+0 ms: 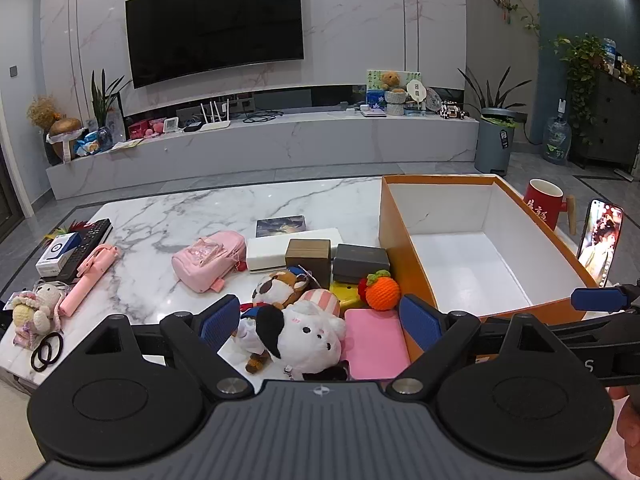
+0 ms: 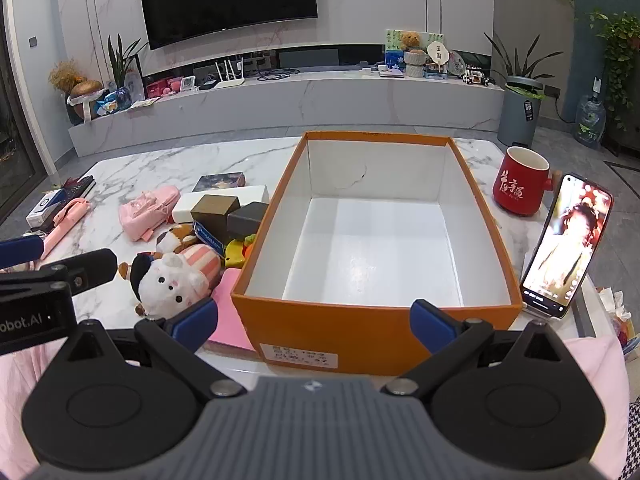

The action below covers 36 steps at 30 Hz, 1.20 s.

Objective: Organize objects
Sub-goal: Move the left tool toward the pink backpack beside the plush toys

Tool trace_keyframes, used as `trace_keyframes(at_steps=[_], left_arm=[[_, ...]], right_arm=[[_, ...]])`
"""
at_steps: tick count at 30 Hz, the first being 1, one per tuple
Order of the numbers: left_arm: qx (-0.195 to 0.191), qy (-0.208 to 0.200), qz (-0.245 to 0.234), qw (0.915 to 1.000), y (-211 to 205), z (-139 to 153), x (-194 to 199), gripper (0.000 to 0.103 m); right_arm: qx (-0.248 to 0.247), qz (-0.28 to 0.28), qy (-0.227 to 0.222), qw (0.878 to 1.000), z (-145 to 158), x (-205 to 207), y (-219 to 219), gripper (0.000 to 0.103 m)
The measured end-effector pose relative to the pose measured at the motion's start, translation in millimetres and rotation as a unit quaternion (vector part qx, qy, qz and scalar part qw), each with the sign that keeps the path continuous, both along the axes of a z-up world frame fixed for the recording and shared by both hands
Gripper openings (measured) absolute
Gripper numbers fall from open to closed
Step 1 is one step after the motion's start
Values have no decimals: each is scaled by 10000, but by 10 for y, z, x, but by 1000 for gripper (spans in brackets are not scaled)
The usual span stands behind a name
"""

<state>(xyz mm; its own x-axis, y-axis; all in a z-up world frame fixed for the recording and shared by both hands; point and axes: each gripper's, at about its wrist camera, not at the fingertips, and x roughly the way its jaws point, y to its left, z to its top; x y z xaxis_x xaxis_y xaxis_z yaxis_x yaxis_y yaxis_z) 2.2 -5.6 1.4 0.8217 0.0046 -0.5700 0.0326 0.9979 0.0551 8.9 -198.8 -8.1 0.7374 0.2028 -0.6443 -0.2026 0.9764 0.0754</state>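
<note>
No item is stowed yet: the orange box [image 2: 372, 328] directly ahead of the fully spread, empty right gripper [image 2: 314, 320] holds nothing, while the white plush [image 1: 308, 336] lies between the wide-open, empty left gripper [image 1: 320, 320] fingers.

Wall-mounted TV [image 1: 214, 24] above a marble console [image 1: 260, 148] bearing a router [image 1: 216, 118], a teddy bear [image 1: 391, 80] and potted plants. Grey bin [image 1: 494, 140] and water jug [image 1: 557, 140] on the floor at right. Red mug [image 2: 520, 186] and lit phone [image 2: 566, 244] on the desk.
</note>
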Motion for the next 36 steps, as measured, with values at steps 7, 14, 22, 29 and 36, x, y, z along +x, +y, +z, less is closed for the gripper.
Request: trace_keyframes(at_steps=[7, 14, 22, 29, 36], left_arm=[[-41, 41, 44, 10000, 48, -24, 33, 103], [-188, 137, -49, 9997, 163, -81, 86, 94], [19, 356, -277, 9990, 386, -143, 231, 80], [137, 527, -514, 9972, 678, -172, 526, 68], [383, 748, -843, 9929, 991, -257, 1109, 59]], right_arm=[[-50, 59, 36, 10000, -6, 36, 40, 102], [-88, 219, 98, 9997, -43, 80, 119, 102], [64, 602, 118, 9981, -27, 215, 325, 90], [80, 1043, 51, 9945, 79, 515, 657, 78], [-339, 1473, 282, 9881, 28, 1052, 992, 70]])
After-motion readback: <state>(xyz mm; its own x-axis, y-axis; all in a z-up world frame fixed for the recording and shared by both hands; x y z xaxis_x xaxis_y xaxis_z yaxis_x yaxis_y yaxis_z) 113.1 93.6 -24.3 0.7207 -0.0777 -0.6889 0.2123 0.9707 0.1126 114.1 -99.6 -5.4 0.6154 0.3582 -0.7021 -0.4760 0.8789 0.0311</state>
